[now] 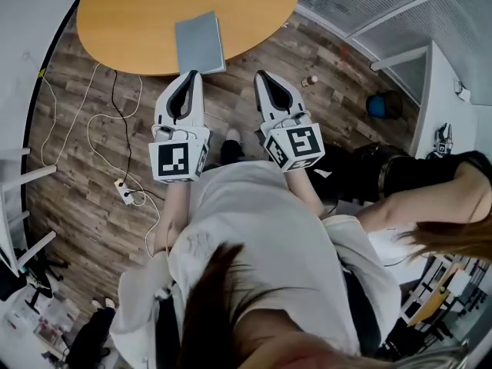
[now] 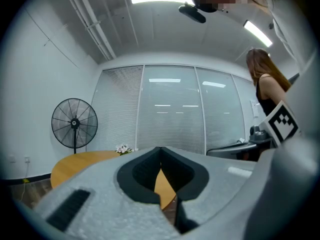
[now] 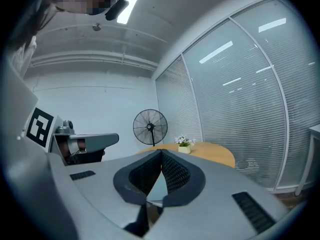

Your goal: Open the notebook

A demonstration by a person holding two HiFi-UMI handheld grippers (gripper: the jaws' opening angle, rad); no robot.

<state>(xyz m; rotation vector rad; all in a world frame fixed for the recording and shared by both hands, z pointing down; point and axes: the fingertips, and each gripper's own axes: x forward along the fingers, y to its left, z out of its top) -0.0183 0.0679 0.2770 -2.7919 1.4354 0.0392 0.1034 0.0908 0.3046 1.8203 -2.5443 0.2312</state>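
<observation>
A closed grey-blue notebook (image 1: pixel 200 42) lies on the round wooden table (image 1: pixel 138 14), close to its near edge. My left gripper (image 1: pixel 193 74) is held level just short of that edge, below the notebook, with its jaws shut and nothing in them. My right gripper (image 1: pixel 260 74) hovers over the floor beside it, to the notebook's right, also shut and empty. In the left gripper view the left gripper (image 2: pixel 160 149) has its pads meeting, with the table (image 2: pixel 75 163) beyond. In the right gripper view the right gripper (image 3: pixel 161 151) is closed too, and the table (image 3: pixel 212 153) lies ahead.
White and black cables and a power strip (image 1: pixel 127 196) lie on the wood floor at the left. A standing fan (image 2: pixel 74 124) and a small flower pot (image 3: pixel 184 144) are behind and on the table. Another person (image 1: pixel 430 183) sits at the right. Glass walls with blinds enclose the room.
</observation>
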